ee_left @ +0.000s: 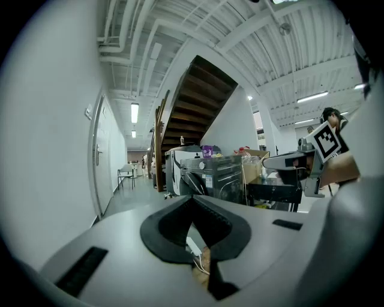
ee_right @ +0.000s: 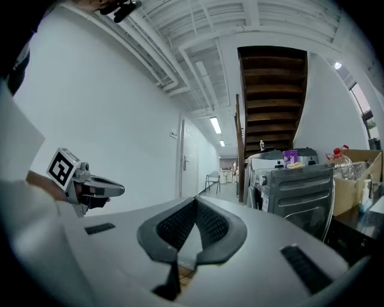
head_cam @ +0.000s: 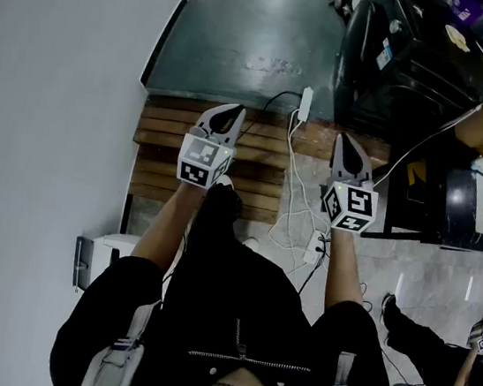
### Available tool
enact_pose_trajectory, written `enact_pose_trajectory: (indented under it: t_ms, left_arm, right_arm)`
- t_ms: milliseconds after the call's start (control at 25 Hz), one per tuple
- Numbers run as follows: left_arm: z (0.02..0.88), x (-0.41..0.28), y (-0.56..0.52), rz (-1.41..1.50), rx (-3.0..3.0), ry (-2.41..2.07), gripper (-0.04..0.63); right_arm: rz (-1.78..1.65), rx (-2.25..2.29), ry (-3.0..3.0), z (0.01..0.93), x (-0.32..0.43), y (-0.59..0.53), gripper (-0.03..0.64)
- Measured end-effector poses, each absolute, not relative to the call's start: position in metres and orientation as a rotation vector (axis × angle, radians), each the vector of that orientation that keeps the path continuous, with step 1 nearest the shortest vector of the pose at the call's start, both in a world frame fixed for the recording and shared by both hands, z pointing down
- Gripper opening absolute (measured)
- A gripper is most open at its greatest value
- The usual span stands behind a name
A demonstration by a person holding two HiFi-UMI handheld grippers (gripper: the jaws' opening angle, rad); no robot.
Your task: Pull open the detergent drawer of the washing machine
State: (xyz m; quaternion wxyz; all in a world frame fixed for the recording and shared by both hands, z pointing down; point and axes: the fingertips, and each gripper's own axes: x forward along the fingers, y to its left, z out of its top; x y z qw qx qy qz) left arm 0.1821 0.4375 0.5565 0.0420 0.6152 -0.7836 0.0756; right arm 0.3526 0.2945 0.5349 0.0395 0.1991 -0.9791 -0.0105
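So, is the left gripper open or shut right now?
Shut: the left gripper shows its jaw tips meeting in its own view, nothing between them.

Open floor (head_cam: pixel 247 28) ahead, white wall (head_cam: pixel 53 72) close left, dark appliances (head_cam: pixel 410 69) crowding right, cables (head_cam: pixel 292 146) across wooden slats (head_cam: pixel 163 145)

Left arm (head_cam: pixel 162 235) and right arm (head_cam: pixel 344 269) reach toward twelve o'clock, side by side. The left gripper (head_cam: pixel 227 114) and, at its three o'clock, the right gripper (head_cam: pixel 347 145) sit roughly level — jaws pressed together, empty.
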Motion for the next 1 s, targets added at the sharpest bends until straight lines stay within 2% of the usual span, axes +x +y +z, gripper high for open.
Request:
enact_pose_trajectory:
  t_ms: [640,1000]
  left_arm:
    - [0.568,0.164,0.434,0.204,1.893,-2.369,0.020]
    - [0.574,0.094,0.382,0.198,1.936,-2.348,0.020]
  right_arm:
    - [0.020,0.466,-3.004,0.554,0.319,0.308,0.005]
    - [0.019,0.534,-2.984,0.559,0.254,0.257,0.006]
